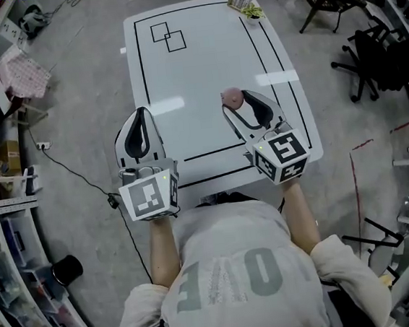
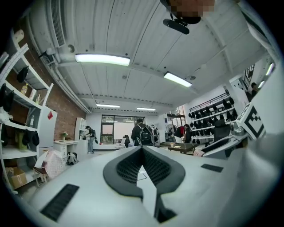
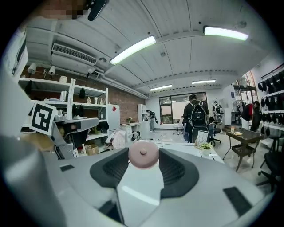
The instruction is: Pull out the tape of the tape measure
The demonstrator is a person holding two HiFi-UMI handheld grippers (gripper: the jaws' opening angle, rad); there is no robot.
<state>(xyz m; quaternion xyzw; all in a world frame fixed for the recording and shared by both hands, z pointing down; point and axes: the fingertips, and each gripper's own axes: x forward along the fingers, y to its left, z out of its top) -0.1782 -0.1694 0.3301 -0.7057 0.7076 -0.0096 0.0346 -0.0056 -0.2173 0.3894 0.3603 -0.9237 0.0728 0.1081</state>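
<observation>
The right tool clamps the pink tape measure at its tips. The left tool, jaws together and empty, should open, pinch the tape end, then pull straight.

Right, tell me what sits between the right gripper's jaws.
A round pink tape measure, gripped by the right gripper. No pulled-out tape shows; the jaws cover its sides.

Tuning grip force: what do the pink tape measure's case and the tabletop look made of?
Pink tape measure: likely plastic, matte, smooth moulded round case with centre button; possibly rubber-coated. White tabletop: laminate or coated board by its look, semi-gloss, given the light glare.
</observation>
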